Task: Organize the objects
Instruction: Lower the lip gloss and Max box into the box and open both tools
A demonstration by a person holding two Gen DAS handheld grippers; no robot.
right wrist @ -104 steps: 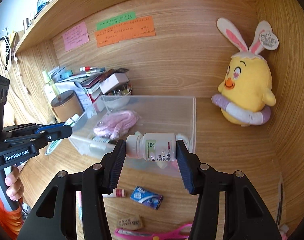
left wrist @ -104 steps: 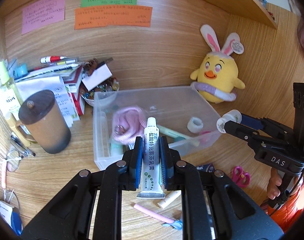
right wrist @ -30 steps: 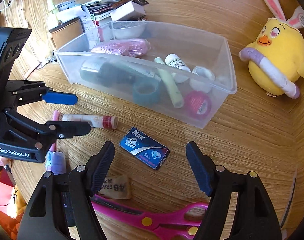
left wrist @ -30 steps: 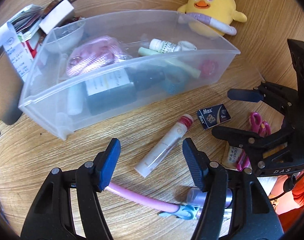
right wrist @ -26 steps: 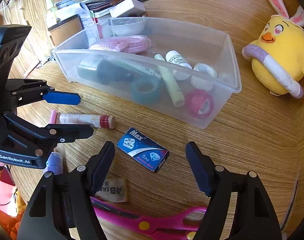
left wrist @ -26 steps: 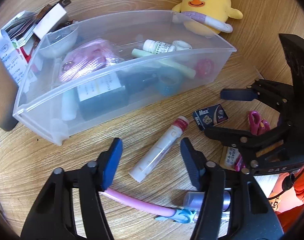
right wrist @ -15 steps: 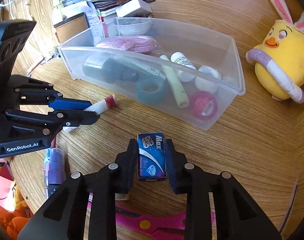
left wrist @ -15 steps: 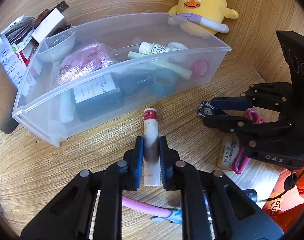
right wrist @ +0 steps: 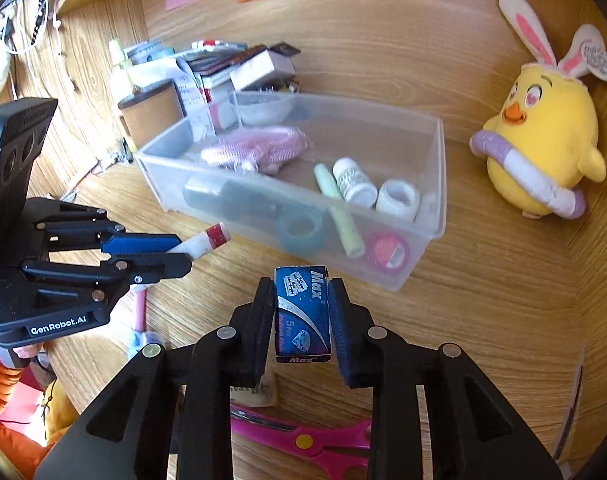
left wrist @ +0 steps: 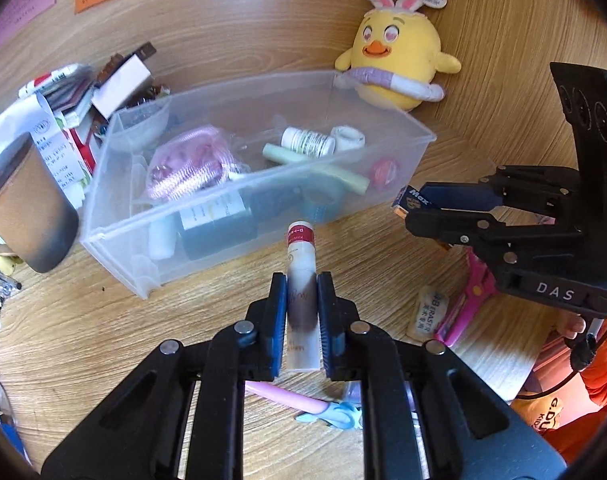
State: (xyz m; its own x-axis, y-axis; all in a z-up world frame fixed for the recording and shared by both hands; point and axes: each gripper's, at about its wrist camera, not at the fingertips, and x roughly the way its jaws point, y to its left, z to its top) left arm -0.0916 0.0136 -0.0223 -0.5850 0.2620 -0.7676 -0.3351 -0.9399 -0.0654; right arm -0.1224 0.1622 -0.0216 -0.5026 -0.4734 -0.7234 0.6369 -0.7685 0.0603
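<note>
Both tongs are loaded and clear of the worktop (left wrist: 83, 320); the left tongs (left wrist: 301, 304) pinch a slim white tube (left wrist: 300, 256) with a red band near its cap, pads pressed on its sides, cap end pointing toward the clear plastic bin (left wrist: 119, 240); the right tongs (right wrist: 302, 312) pinch a small blue box (right wrist: 302, 312) marked "Max", held upright between the pads. The bin sits just ahead of both, already holding a pink bundle, a white pill bottle, tape rolls, a green stick and a dark bottle; a yellow plush chick (right wrist: 539, 144) stands beside it, against the back wall.

The step in hand looks like the carry: each item has been picked and is on its way to the bin. Next, each pair of tongs needs to travel over the near wall of the bin and spread above a free patch, the right likely toward the emptier right end. Pink scissors (right wrist: 303, 440), an eraser (left wrist: 429, 312) and a pink pen (left wrist: 287, 398) lie on the worktop yet to be sorted.
</note>
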